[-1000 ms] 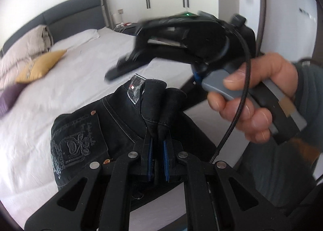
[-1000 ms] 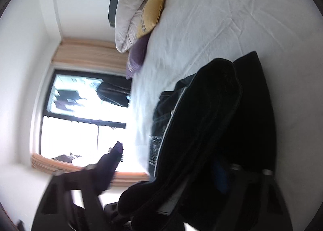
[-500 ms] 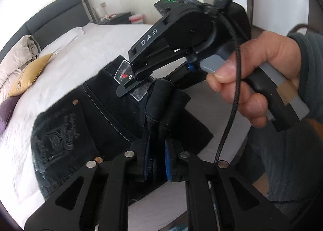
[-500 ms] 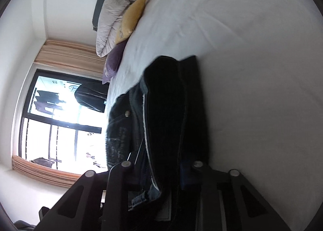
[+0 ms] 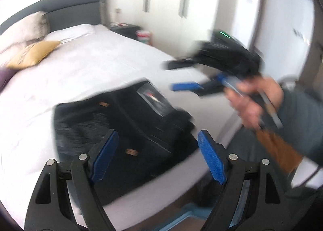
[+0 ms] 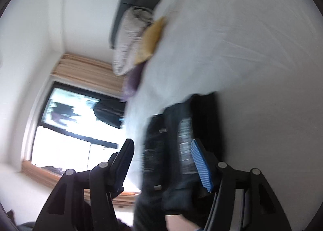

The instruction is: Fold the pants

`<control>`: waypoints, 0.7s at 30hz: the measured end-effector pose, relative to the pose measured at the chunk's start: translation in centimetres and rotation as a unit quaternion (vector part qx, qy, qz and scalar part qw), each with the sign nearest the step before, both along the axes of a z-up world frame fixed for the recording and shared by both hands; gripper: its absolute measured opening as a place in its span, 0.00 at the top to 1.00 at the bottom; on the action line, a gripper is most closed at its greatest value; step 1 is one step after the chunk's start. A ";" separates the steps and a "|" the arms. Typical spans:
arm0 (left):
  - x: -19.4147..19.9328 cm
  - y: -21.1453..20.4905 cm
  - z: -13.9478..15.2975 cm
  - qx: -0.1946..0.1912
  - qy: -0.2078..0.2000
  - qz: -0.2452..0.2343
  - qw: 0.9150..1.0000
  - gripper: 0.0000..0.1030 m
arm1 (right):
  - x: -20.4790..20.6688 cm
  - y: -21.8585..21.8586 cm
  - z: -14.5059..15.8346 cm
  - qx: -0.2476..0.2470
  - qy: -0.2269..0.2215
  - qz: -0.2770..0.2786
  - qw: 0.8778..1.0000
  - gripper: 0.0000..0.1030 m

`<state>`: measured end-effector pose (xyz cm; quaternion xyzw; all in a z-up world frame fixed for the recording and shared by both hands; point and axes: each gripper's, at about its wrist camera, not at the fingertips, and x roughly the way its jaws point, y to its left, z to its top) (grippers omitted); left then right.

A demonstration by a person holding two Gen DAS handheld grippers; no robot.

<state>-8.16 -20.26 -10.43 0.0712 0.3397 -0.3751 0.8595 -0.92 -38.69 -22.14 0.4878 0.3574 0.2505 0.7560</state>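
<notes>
The black jeans [image 5: 129, 136] lie folded in a compact bundle near the front edge of the white bed [image 5: 84, 69], a shiny tag on top. My left gripper [image 5: 157, 146] is open and empty, a little above and in front of the bundle. My right gripper [image 5: 177, 75] shows in the left wrist view, held in a hand to the right above the bed, its jaws apart. In the right wrist view the right gripper [image 6: 161, 158] is open and the jeans [image 6: 171, 150] lie between and beyond its fingers, not gripped.
Grey, yellow [image 5: 32, 55] and purple pillows lie by the dark headboard [image 5: 70, 14]. A nightstand [image 5: 125, 29] and white wardrobe doors stand behind the bed. A window [image 6: 70, 130] is at the left of the right wrist view.
Both grippers have let go of the jeans and opened. The bundle now rests on the bed, and both grippers have pulled back from it.
</notes>
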 end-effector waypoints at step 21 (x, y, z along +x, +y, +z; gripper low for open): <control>6.8 9.1 -7.0 -0.077 0.093 0.060 0.991 0.22 | -2.1 1.7 -2.6 0.052 -0.029 0.035 0.998 0.21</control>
